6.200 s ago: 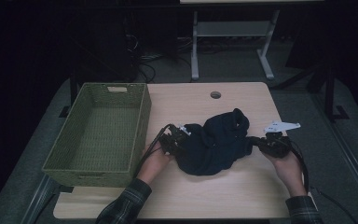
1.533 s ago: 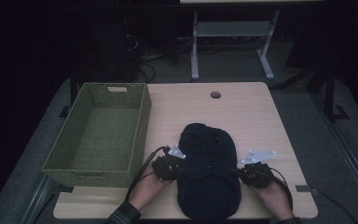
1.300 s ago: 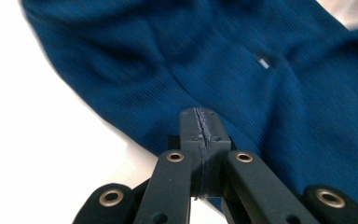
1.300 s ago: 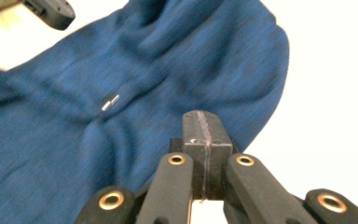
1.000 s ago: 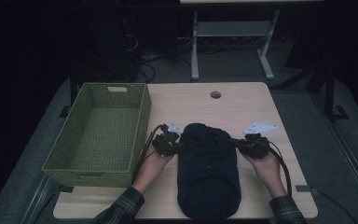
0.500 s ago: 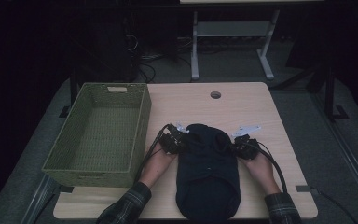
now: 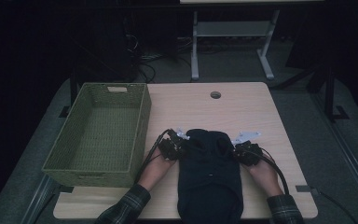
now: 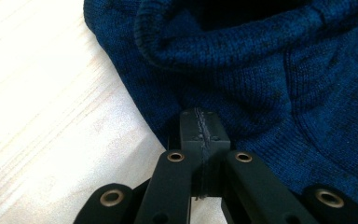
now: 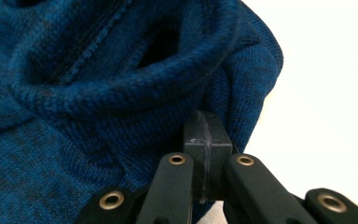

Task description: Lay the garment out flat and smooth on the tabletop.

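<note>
Two grippers on one dark blue knit sweater (image 7: pixel 209 179), which lies just right of the green basket (image 7: pixel 98 135). Left gripper (image 7: pixel 179 145) is clamped tight on its left edge, right gripper (image 7: pixel 239 150) pinched tight on the right edge.

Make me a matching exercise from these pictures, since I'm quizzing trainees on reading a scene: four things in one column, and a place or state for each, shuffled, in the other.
Things:
1. woven basket
2. dark blue knitted garment
3. left gripper
4. round hole

Places or states:
A. lies lengthwise between the two hands, its near end reaching the table's near edge
B. in the tabletop near the far edge
C. stands empty at the table's left side
D. jaws shut at the garment's left edge

Right pairs: 1-C, 2-A, 3-D, 4-B
</note>
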Demonstrator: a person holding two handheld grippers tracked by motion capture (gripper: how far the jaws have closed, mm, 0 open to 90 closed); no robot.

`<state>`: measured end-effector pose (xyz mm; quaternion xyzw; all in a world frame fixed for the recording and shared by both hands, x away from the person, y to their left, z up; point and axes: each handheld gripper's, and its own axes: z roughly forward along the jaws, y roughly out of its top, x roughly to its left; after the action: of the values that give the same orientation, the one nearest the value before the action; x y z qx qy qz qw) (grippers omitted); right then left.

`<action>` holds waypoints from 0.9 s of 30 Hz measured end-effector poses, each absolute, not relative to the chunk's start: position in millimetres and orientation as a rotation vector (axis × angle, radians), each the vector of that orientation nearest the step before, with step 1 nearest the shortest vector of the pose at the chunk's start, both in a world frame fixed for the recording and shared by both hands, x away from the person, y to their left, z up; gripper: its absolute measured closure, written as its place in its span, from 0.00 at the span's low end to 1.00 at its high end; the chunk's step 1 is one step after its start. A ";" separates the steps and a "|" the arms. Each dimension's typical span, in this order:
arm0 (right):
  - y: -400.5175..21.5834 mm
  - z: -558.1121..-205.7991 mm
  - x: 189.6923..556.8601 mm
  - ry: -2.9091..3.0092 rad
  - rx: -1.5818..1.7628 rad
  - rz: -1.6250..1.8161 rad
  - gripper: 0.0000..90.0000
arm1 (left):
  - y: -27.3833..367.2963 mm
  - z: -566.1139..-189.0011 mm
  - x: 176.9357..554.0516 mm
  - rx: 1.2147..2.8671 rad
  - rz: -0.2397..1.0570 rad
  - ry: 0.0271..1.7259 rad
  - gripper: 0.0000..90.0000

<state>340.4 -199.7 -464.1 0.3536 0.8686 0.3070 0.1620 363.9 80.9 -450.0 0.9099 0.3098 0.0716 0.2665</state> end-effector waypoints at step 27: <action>-213.4 -469.7 389.6 2.396 1.158 0.993 1.00 | 81.1 -450.9 367.0 2.425 0.143 0.851 1.00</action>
<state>389.6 -213.4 -469.7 0.4032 0.8340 0.3457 0.1499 367.0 81.1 -450.9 0.9044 0.3175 0.0533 0.2799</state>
